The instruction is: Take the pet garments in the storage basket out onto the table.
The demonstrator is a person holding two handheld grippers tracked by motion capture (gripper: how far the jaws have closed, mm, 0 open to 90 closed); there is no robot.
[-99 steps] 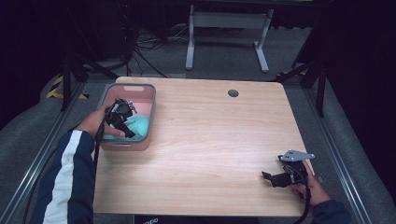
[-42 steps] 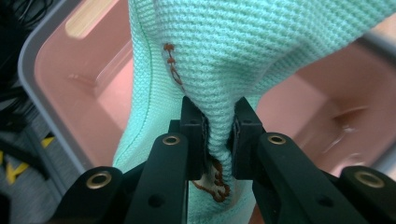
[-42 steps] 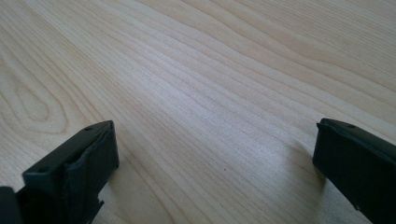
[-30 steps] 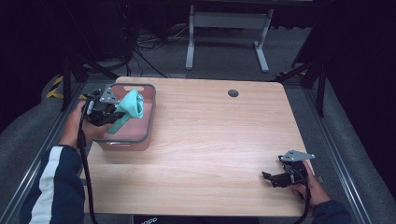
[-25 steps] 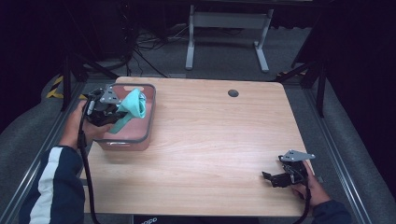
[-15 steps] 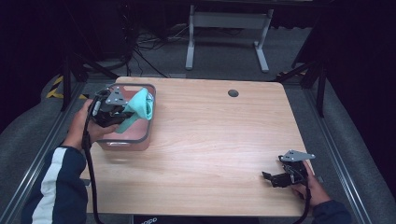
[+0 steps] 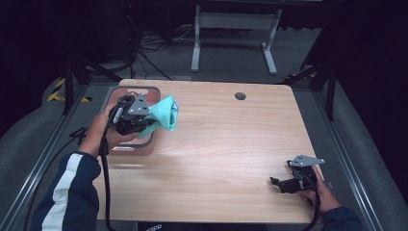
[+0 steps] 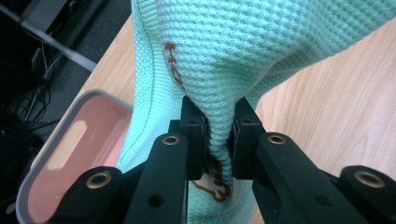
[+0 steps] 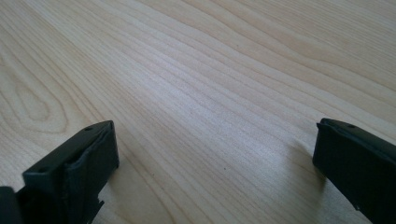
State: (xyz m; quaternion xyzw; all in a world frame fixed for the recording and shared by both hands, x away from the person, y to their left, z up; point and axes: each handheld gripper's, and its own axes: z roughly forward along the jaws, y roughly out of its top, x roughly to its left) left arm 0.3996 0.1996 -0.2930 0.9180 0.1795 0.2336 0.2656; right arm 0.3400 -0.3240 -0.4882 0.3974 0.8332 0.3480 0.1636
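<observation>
A mint-green waffle cloth point(image 7: 164, 112) hangs in the air over the right rim of the pink bin point(image 7: 126, 146). My left gripper point(image 7: 149, 118) is shut on it. In the left gripper view the two black pads pinch a fold of the cloth point(image 8: 219, 56) at my left gripper point(image 8: 218, 135), with brown stitching beside the fold and the pink bin point(image 8: 60, 154) at lower left. Near the table's front right corner my right gripper point(image 7: 276, 183) rests low, and in the right gripper view my right gripper point(image 9: 215, 154) stands open over bare wood.
The wooden table point(image 7: 231, 144) has a round cable hole point(image 7: 240, 96) near its back edge. Beyond the far edge stand a grey stand's legs point(image 7: 231, 29) and cables on the floor. Metal rails run along both sides of the table.
My left gripper has lifted the cloth and carried it to the right, from over the bin to its right rim. The right gripper has stayed still.
</observation>
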